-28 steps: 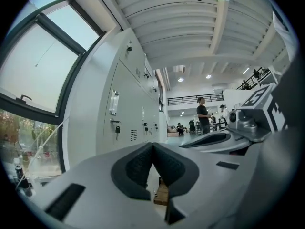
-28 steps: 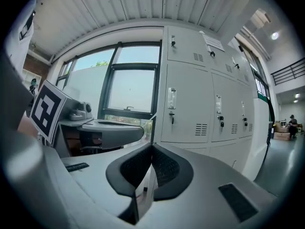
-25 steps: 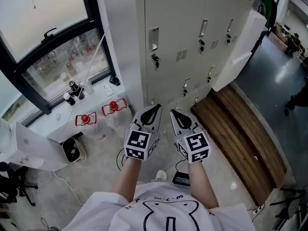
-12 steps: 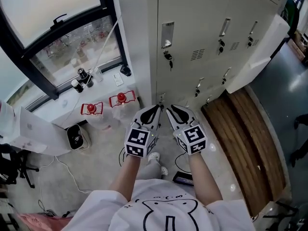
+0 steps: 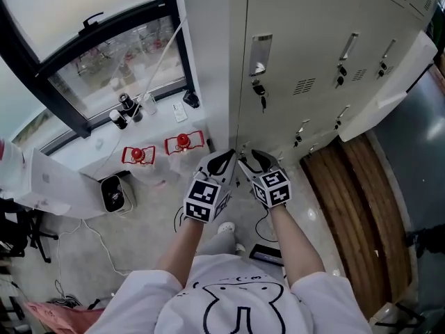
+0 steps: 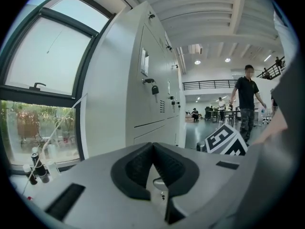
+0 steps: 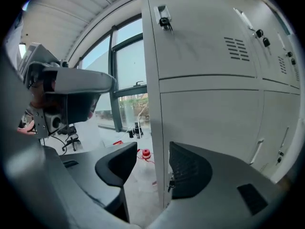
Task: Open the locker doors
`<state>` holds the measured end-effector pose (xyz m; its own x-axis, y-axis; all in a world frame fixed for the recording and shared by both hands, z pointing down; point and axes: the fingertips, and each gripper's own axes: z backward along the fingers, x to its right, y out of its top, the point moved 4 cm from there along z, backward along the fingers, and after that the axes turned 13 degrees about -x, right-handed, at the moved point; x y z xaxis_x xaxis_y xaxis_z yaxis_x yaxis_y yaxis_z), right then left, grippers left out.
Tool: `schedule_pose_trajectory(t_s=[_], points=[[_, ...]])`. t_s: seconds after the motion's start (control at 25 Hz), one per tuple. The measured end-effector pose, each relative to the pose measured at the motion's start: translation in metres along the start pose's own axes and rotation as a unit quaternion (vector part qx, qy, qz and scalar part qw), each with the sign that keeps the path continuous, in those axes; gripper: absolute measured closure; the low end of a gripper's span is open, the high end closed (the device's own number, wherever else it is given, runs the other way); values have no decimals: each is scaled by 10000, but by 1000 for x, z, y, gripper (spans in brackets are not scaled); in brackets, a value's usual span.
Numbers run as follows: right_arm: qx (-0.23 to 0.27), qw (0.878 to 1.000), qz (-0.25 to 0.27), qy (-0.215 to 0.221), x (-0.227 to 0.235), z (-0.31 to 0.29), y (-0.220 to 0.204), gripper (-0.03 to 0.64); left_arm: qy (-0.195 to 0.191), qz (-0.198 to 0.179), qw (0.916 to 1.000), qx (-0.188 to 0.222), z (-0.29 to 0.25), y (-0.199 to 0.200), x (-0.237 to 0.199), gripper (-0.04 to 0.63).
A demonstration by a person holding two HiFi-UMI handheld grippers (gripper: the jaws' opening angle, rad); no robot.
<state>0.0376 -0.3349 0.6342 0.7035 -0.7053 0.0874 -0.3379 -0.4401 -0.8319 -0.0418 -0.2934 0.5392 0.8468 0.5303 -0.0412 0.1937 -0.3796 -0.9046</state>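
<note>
1. Head view: the grey locker bank (image 5: 320,61) fills the upper right, every door shut. The left gripper (image 5: 221,163) and right gripper (image 5: 254,158) point at its lower-left corner, close but seemingly not touching. Compared with a second ago, both sit lower and nearer the lockers.
2. Left gripper view: the left gripper's jaws meet tip to tip and hold nothing. The lockers stand ahead, right of the window (image 6: 43,80).
3. Right gripper view: the jaws have just been opening and stand wide, pinching nothing. Beyond them show the lower locker door (image 7: 214,123) and its small key (image 7: 170,185). The door is likely thin steel, stiff, light-swinging, with slippery paint, so grasp the key or latch edge rather than the flat panel.
</note>
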Motion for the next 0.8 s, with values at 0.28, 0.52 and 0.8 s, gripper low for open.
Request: schedule_pose_trajectory(t_s=[0.28,0.52,0.8], points=[[-402,9989,-238,70,18,-57,-27,408,68,-43,10000,33,-19,-9,-28,577],[-353,9989,-309,8,30,-95,-36,409,115,-130,9998,86,-33,-24,-45,577],[-178,9993,-343,6,30,-108,-36,408,93,-89,9999,-5,-41,-40,-55,577]])
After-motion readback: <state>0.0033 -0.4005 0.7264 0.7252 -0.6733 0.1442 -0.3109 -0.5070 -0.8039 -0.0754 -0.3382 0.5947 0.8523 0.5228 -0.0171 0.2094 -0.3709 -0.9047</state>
